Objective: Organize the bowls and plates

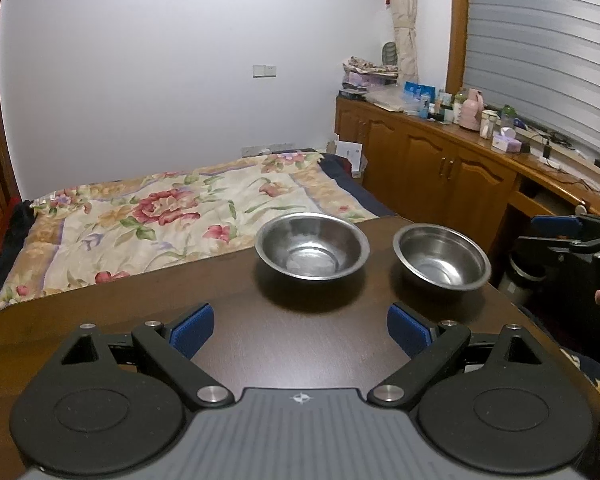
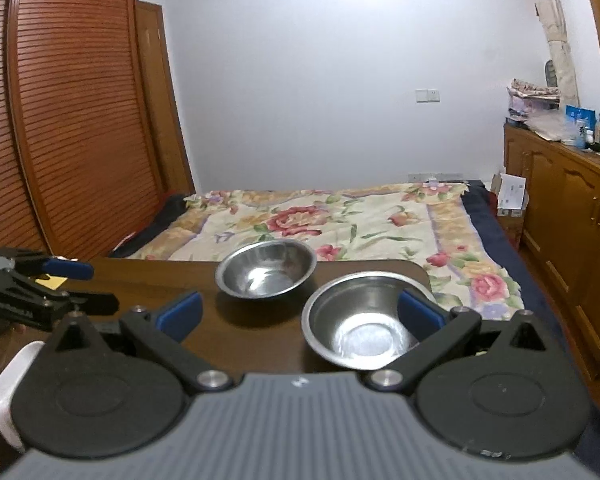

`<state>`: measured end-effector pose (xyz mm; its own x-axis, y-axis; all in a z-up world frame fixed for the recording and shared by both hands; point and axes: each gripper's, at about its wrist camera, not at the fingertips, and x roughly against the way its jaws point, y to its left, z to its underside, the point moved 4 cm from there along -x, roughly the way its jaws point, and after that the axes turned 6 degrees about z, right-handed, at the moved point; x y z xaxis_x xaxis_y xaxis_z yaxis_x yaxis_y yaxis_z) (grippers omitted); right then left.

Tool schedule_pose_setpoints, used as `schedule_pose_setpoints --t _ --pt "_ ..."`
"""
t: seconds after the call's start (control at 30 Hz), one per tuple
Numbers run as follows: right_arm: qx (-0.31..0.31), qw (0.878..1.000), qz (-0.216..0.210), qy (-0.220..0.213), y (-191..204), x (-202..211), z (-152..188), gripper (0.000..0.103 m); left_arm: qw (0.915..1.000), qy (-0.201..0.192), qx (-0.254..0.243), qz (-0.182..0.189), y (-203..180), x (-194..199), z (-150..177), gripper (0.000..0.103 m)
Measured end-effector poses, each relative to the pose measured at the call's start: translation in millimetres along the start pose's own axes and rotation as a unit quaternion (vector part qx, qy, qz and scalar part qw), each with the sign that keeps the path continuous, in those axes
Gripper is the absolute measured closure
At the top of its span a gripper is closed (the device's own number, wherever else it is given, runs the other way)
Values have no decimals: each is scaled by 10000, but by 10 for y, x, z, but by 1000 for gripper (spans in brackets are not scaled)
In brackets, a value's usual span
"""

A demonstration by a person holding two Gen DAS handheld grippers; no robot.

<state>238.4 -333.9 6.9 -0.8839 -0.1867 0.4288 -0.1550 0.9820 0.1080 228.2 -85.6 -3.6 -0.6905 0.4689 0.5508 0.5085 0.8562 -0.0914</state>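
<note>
Two steel bowls stand near the table's [image 1: 100,312] far edge: the left bowl [image 1: 312,246] and the right bowl [image 1: 442,256] by its right corner. Both the left gripper [image 1: 300,330] and the right gripper [image 2: 300,312] are wide open and empty. Stacking has not begun, I judge; next, close on a rim. Only the right wrist view shows a finger seemingly reaching over the right bowl.

white wall [image 1: 140,60] | floral bed [image 2: 340,220] | louvred wardrobe [image 2: 60,120] | wooden cabinets [image 1: 440,168]
</note>
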Motion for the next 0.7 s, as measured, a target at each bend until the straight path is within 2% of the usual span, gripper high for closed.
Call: schedule_pose_setpoints --t 0.1,0.33,0.37,0.4,0.43,0.7 --pt "-16 9998 -147 100 -11 -125 -59 0 9999 50 103 -14 60 -125 -67 8" --pt "378 9982 -263 375 62 -528 -185 1 9996 217 196 -47 201 -457 -193 13" --pt "403 9979 -275 431 69 -598 -199 4 9995 237 220 -41 220 -500 -210 15" --pt "414 9975 -288 491 74 -668 -212 12 9994 250 244 -27 237 -545 -229 16" --pt "417 9970 -313 577 83 -754 -229 15 9993 265 261 -15 256 -592 -249 18" --pt "387 9924 -411 1089 83 -1243 -249 24 9987 384 323 15 350 -933 -343 26"
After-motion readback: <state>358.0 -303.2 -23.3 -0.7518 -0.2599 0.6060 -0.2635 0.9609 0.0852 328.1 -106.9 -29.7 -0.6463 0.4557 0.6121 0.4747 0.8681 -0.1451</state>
